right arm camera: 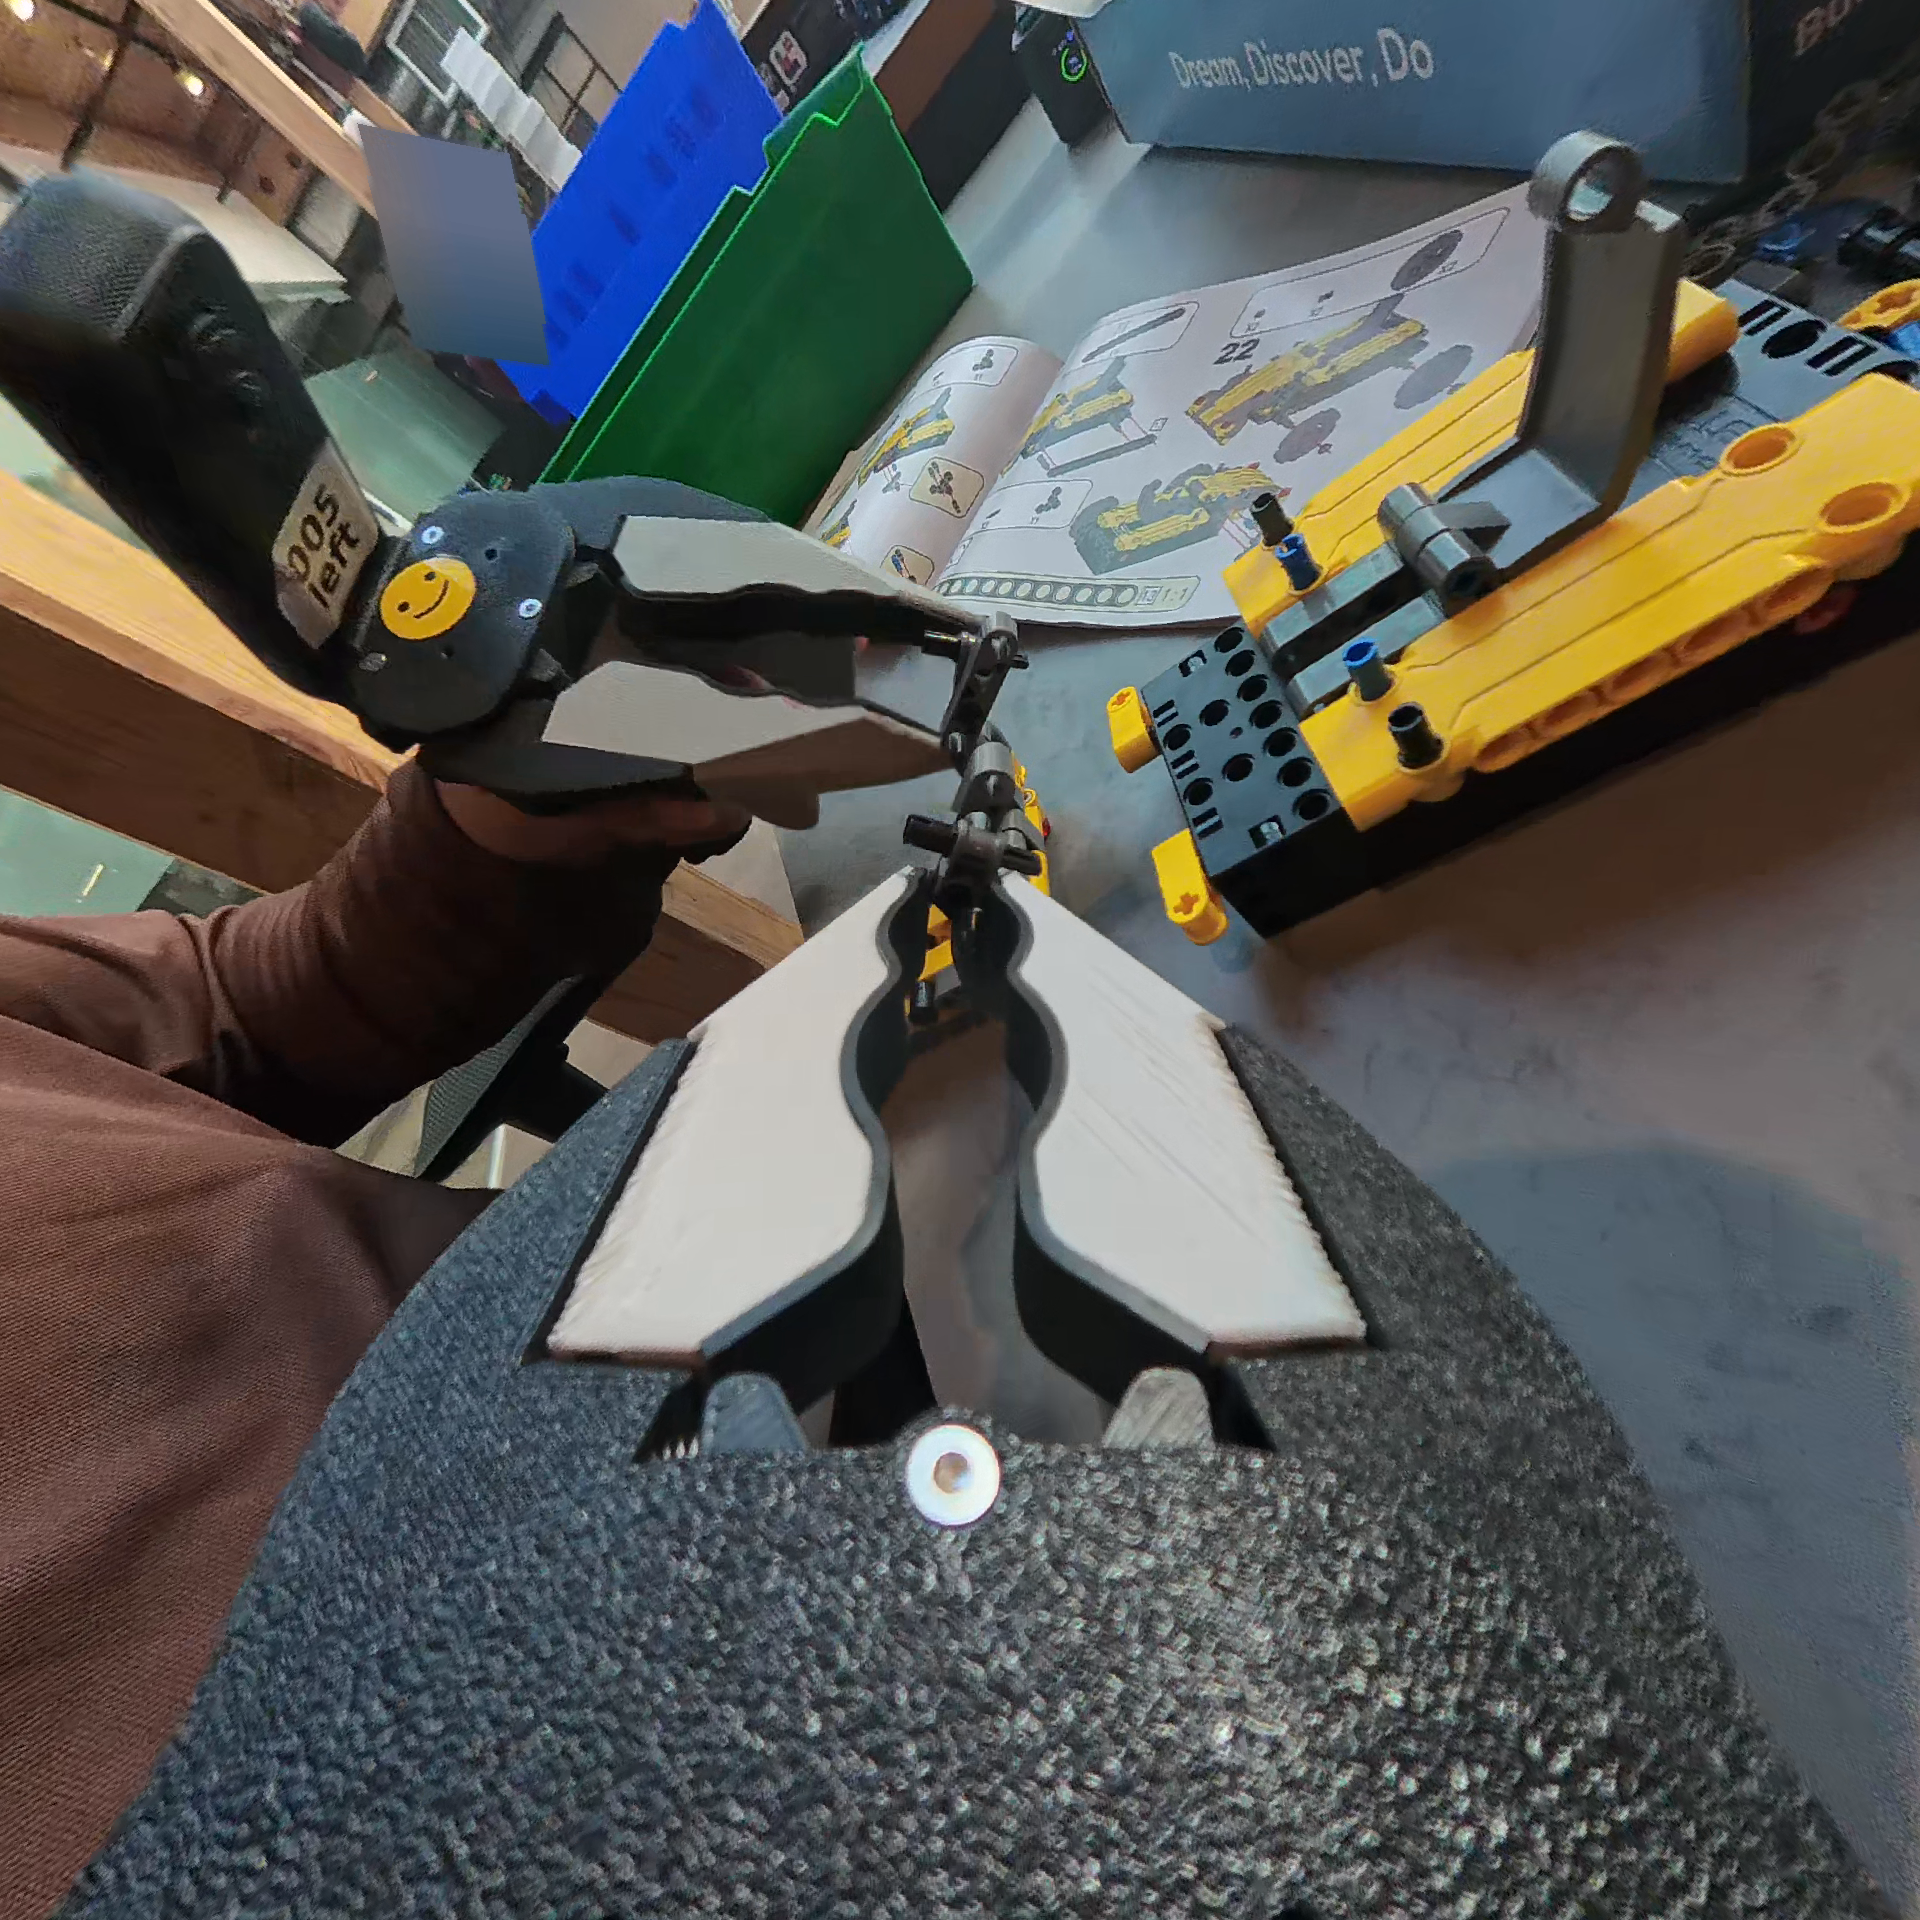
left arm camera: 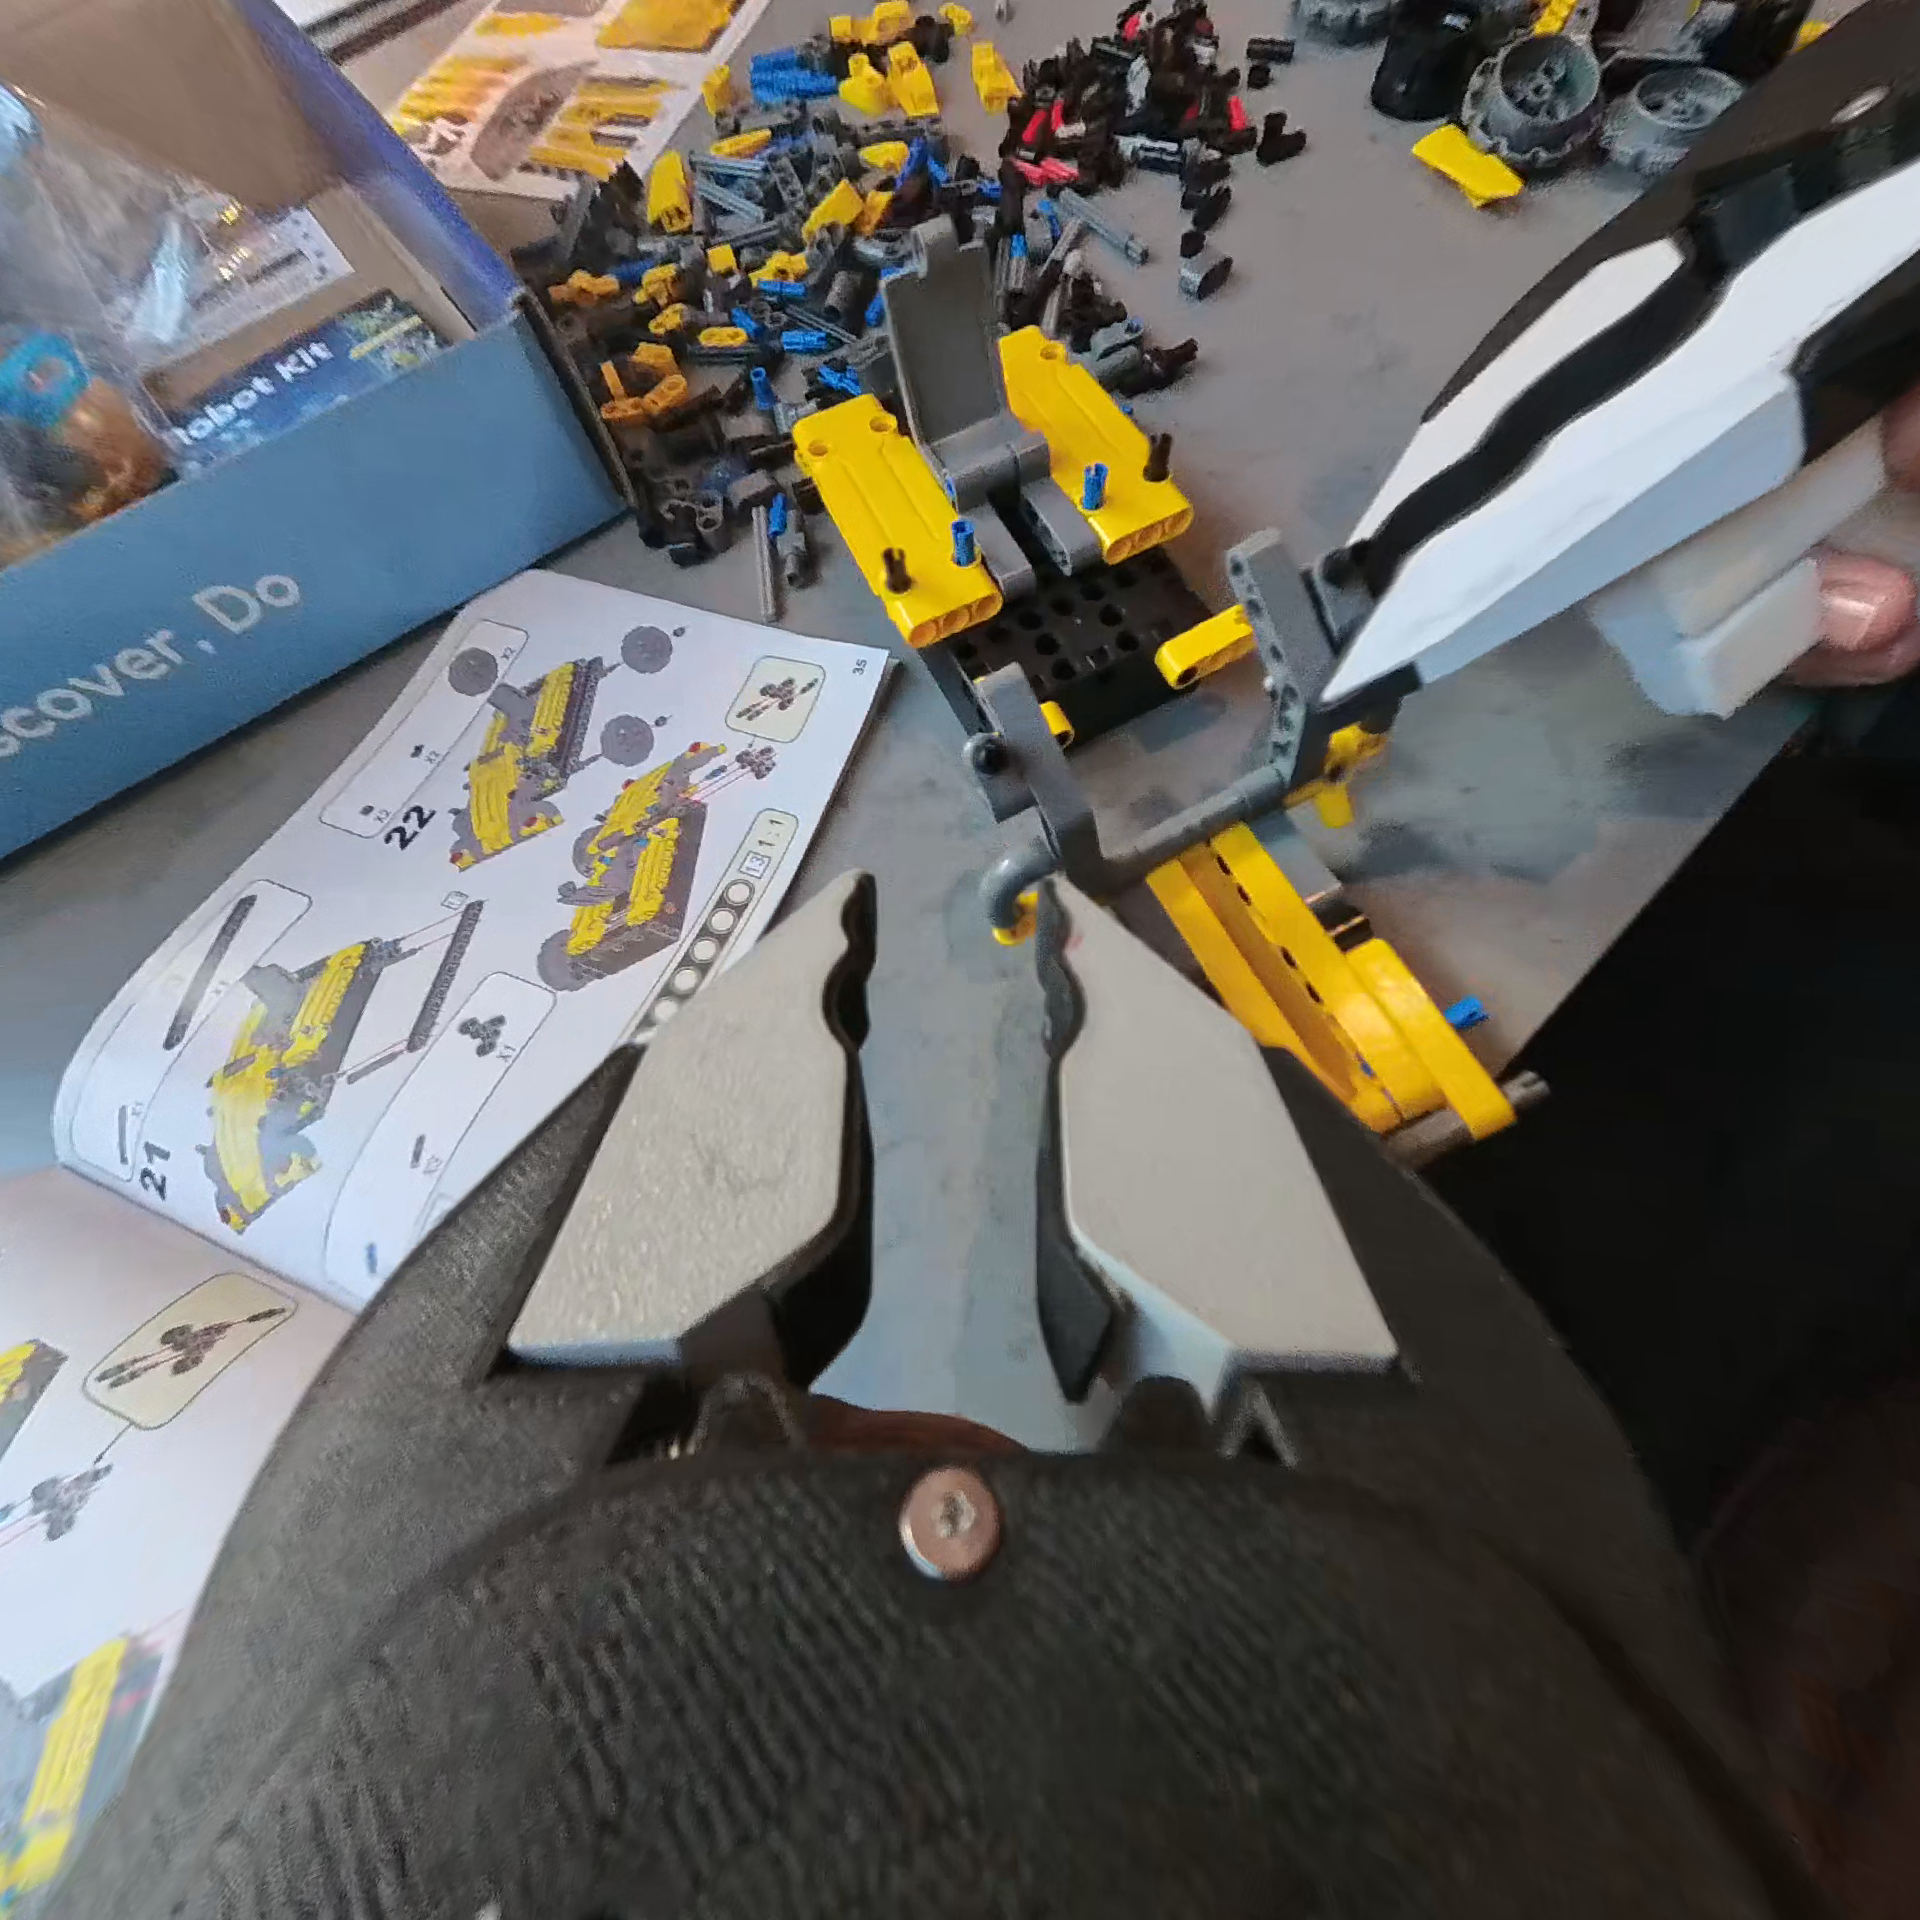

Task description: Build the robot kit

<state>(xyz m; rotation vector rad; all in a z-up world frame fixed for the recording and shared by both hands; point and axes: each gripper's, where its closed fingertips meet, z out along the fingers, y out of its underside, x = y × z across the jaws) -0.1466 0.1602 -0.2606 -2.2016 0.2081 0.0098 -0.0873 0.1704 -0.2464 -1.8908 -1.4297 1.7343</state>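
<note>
My right gripper (right arm camera: 958, 894), with white fingers, is shut on a grey frame (right arm camera: 975, 831) that carries yellow beams (left arm camera: 1299, 987). In the left wrist view it (left arm camera: 1340, 618) grips the frame's (left arm camera: 1174, 821) upright side, above the table's near edge. My left gripper (left arm camera: 956, 914), with grey fingers, is open. The frame's hooked end lies between its tips, by the right finger. It also shows in the right wrist view (right arm camera: 961, 691), jaws either side of the frame's thin beam. A yellow-and-black model chassis (left arm camera: 1039, 540) (right arm camera: 1558, 623) with a grey seat stands just beyond on the grey table.
An open instruction booklet (left arm camera: 468, 935) (right arm camera: 1143, 468) lies left of the chassis. A blue box (left arm camera: 260, 582) stands behind it. Loose small parts (left arm camera: 831, 260) and grey wheels (left arm camera: 1538, 94) cover the far table. Green and blue bins (right arm camera: 790, 343) lean beyond the table. A person's brown sleeve (right arm camera: 208, 1039) is at the left. One gripper's finger ends stand about 7 cm off the other's.
</note>
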